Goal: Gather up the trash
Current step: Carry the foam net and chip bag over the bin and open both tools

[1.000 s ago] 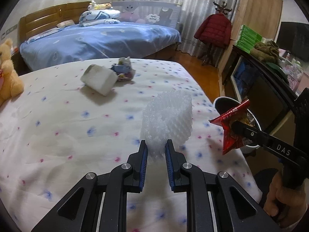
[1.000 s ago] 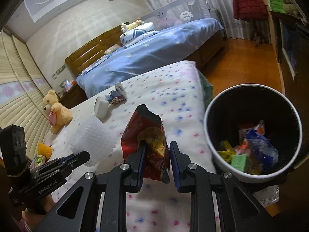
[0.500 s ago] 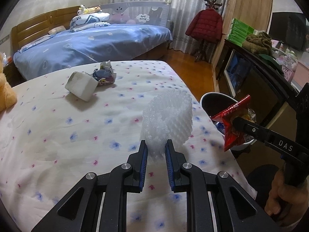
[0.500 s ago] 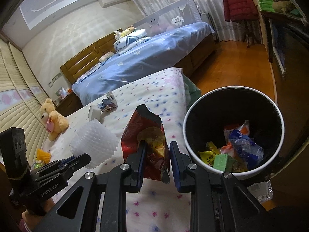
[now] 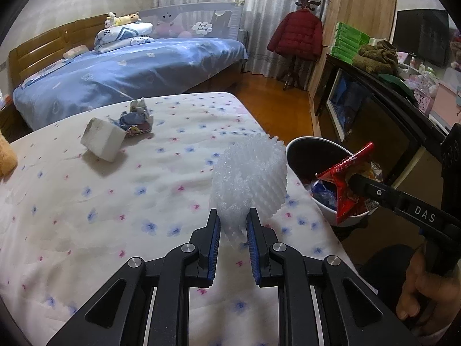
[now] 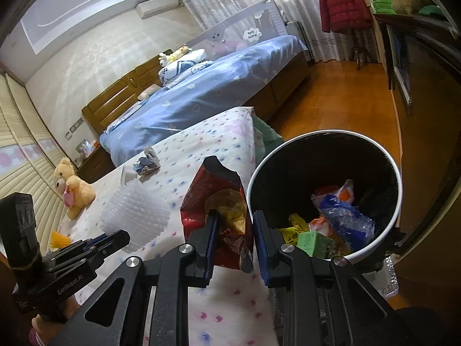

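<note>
My left gripper (image 5: 232, 225) is shut on a white foam net sleeve (image 5: 249, 184) and holds it above the flowered bed sheet (image 5: 100, 201); the sleeve also shows in the right wrist view (image 6: 135, 210). My right gripper (image 6: 234, 225) is shut on a red snack bag (image 6: 214, 199), just left of the rim of a white trash bin (image 6: 391, 210) that holds several wrappers. In the left wrist view the red bag (image 5: 345, 184) hangs over the bin (image 5: 299, 147). A white box (image 5: 100, 141) and a crumpled wrapper (image 5: 135, 118) lie farther back on the sheet.
A blue bed (image 5: 129, 72) stands behind. A teddy bear (image 6: 73, 187) and an orange item (image 6: 60, 238) sit at the left of the sheet. A dark cabinet (image 5: 374, 109) and a red jacket on a stand (image 5: 296, 37) are to the right, across the wooden floor (image 6: 345, 101).
Both grippers have moved toward the bin with their loads. The red bag now sits close to the bin's rim, and the bin looks larger in both views.
</note>
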{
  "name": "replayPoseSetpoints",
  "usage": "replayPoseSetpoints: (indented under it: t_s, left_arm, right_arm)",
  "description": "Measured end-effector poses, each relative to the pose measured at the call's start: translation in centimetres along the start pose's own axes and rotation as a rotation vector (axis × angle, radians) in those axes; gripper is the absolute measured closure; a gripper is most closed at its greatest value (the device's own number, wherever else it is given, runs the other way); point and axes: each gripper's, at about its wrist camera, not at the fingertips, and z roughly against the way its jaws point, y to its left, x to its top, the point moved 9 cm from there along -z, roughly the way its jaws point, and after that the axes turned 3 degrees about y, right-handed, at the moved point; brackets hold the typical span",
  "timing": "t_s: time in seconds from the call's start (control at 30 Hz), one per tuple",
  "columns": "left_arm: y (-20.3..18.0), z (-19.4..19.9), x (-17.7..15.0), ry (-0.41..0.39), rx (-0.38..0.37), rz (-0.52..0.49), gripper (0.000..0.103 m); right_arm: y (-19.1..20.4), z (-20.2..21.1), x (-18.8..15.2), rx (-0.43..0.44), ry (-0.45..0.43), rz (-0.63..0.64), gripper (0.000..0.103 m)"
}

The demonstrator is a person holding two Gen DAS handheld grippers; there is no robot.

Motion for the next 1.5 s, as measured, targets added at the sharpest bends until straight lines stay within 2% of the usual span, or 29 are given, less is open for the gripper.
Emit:
replayPoseSetpoints:
  t_s: [1.0, 1.5]
  left_arm:
    - [-5.8, -3.4, 2.6, 0.013, -0.051, -0.099, 0.086]
    - [-8.1, -5.4, 3.6, 0.023, -0.065, -0.144, 0.086]
  right_arm:
    - [-7.6, 2.1, 1.6, -0.102, -0.039, -0.095, 0.079]
    - [-9.8, 1.3, 1.8, -0.142, -0.018, -0.113, 0.079]
